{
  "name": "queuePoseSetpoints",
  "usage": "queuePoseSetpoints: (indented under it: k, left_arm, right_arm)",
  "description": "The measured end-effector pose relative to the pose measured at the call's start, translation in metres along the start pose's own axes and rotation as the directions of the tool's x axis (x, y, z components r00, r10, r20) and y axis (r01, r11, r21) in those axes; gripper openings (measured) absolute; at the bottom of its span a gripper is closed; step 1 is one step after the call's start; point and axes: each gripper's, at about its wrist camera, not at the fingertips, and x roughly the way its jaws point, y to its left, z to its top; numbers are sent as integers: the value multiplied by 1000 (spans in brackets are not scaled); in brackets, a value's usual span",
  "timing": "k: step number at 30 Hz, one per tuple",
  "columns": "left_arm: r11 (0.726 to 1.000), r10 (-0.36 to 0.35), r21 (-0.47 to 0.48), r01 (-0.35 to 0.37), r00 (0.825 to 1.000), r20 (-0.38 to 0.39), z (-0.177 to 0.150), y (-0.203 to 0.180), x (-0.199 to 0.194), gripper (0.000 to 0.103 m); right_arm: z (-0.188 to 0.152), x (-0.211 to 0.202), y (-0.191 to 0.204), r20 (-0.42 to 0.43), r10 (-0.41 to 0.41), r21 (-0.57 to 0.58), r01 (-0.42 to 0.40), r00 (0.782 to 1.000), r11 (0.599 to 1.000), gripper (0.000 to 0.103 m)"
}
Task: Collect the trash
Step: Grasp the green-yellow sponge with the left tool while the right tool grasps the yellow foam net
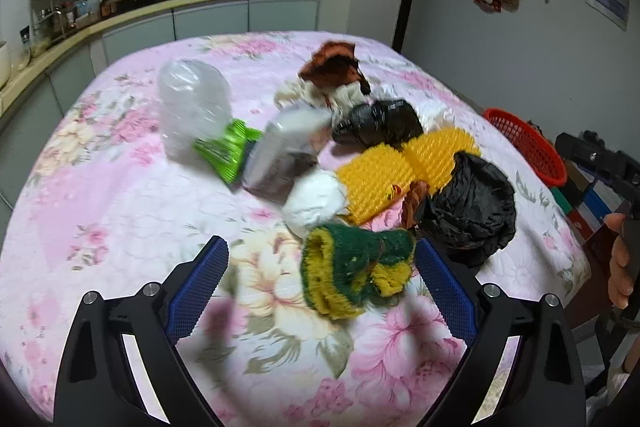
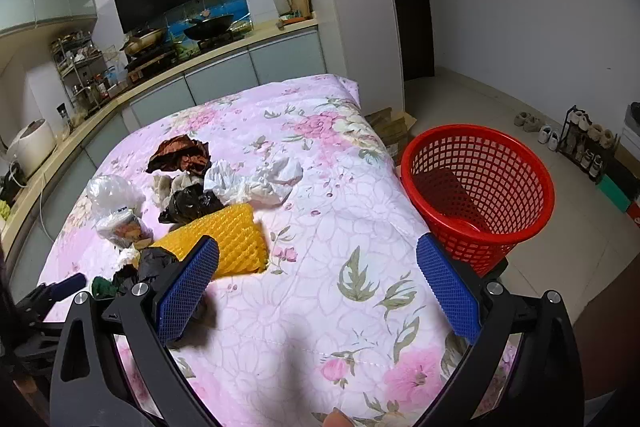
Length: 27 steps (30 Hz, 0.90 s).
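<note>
A pile of trash lies on the pink floral tablecloth [image 1: 120, 195]. It holds a green and yellow scrubbing sponge [image 1: 352, 271], a black plastic bag [image 1: 472, 207], yellow foam netting [image 1: 380, 175], a white paper wad [image 1: 316, 203], a clear plastic bag [image 1: 192, 107] and a brown wrapper [image 1: 332, 65]. My left gripper [image 1: 322, 277] is open, its fingers on either side of the sponge. My right gripper [image 2: 318, 279] is open and empty above the cloth, between the yellow netting [image 2: 236, 243] and the red mesh basket [image 2: 480, 187].
The red basket [image 1: 528, 147] stands off the table's right edge, with a dark flat item inside. A kitchen counter [image 2: 160, 83] with woks runs behind the table. Shoes and a rack [image 2: 580, 143] sit on the floor at the right wall.
</note>
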Motion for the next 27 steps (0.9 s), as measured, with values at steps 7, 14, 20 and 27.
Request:
queuePoseSetpoints:
  k: [7,14,20,27]
  left_arm:
    - [998,-57,20,57,998,-23,1,-4,14,52]
    - [997,-66,30,67,998,-5,5,-1,7,42]
    - [999,-32,-12,32,999,39,16,24,-10,27]
    - [998,-13,-57,17,998,64,20,45,-17,23]
  right_arm:
    - [-3,21,0,-28,-21,-17,21,999,1000,96]
    - [-3,58,23,-118,109,-63,-118,987,991,96]
    - [-3,76,57,-150,160,-129,-180,976,975,96]
    - [1,100,74,-199,185,-136,-214,962,967,84]
